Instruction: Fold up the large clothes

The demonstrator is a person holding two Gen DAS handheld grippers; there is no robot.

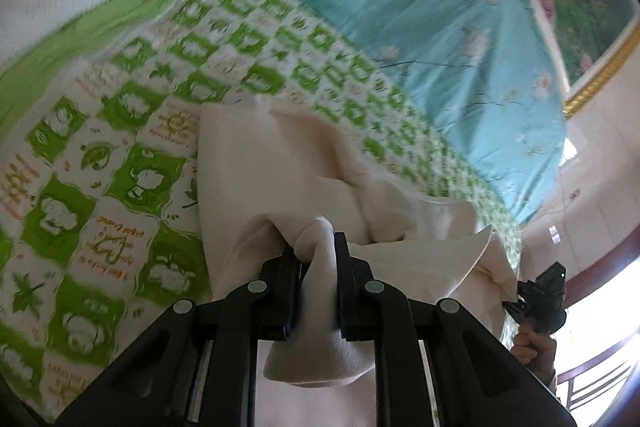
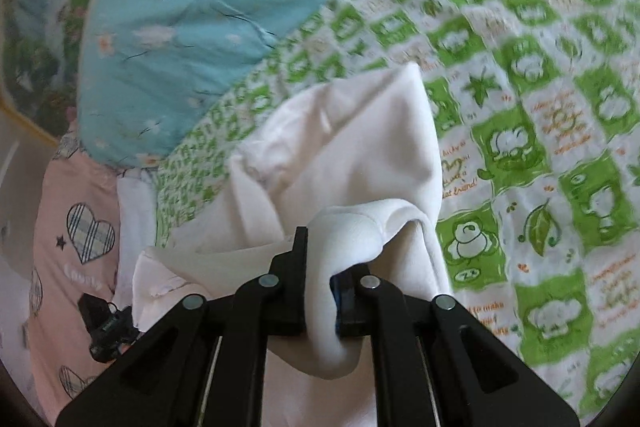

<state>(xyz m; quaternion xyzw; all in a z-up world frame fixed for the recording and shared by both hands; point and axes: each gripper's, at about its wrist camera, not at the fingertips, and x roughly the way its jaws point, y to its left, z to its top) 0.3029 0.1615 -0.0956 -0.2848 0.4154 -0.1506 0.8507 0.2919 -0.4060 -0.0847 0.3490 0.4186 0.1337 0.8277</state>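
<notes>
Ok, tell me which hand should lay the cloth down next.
Neither alone, probably: the left gripper and the right gripper each pinch a bunch of the white cloth above the bedsheet, so both together.

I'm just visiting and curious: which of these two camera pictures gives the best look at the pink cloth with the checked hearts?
The right wrist view: the pink cloth with hearts fills its lower left edge, beside the blue floral quilt, with one checked heart sharp. The left wrist view shows none of it, only the white garment on the green-checked sheet.

txt: "friend!" (partly cut) | on: green-check bedsheet (image 2: 460, 183) | rest: too blurred
</notes>
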